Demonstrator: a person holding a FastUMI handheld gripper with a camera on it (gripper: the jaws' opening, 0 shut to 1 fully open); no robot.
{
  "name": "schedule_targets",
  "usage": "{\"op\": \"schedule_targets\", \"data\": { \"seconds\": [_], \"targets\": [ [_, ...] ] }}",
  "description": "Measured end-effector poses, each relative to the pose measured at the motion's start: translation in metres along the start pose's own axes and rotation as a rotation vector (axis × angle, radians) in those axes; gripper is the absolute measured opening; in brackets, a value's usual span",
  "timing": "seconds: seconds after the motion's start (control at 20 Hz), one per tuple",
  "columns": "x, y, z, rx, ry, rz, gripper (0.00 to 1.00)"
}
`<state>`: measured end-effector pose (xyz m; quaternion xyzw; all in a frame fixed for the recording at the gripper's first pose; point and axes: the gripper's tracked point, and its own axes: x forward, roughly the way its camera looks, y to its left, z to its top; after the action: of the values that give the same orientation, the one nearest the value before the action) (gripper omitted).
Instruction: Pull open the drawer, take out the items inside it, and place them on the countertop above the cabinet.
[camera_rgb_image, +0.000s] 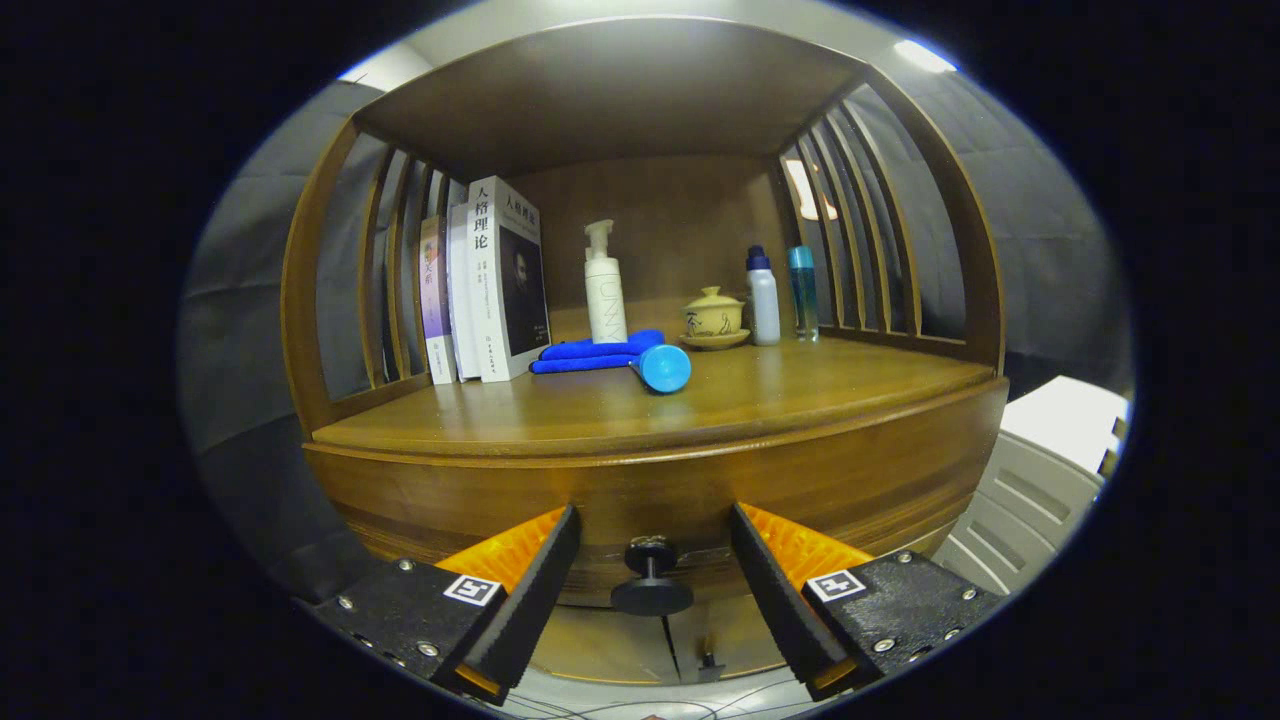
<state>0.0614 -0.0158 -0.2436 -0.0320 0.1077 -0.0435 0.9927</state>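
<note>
Wooden drawer (660, 500) looks closed | knob (651, 580) between fingers, untouched | gripper (652, 570) wide open, holding nothing

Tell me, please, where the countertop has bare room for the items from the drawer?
The front strip of the countertop, ahead of the blue cloth and blue cylinder, lies bare, widest toward the right slats. The back is crowded: books, pump bottle, lidded cup, two bottles. The gripper is open around the drawer knob.

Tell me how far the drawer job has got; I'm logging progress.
Nothing looks done yet: the drawer appears shut. In hand: the gripper is open, its fingers either side of the drawer knob, not pressing it. Left: grip the knob, pull the drawer out, lift its contents onto the countertop.
</note>
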Motion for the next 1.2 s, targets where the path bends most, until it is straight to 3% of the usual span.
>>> {"op": "schedule_targets", "data": {
  "seconds": [0.35, 0.6, 0.75, 1.0, 1.2],
  "targets": [
    [-0.039, -0.019, 0.067, -0.103, -0.107, 0.059, 0.95],
    [-0.078, -0.060, 0.133, -0.080, -0.113, 0.038, 0.95],
    [-0.091, -0.076, 0.176, -0.137, -0.131, 0.028, 0.94],
    [-0.115, -0.057, 0.237, -0.252, -0.208, 0.063, 0.94],
    [-0.144, -0.033, 0.263, -0.231, -0.268, 0.092, 0.95]
  ]
}}
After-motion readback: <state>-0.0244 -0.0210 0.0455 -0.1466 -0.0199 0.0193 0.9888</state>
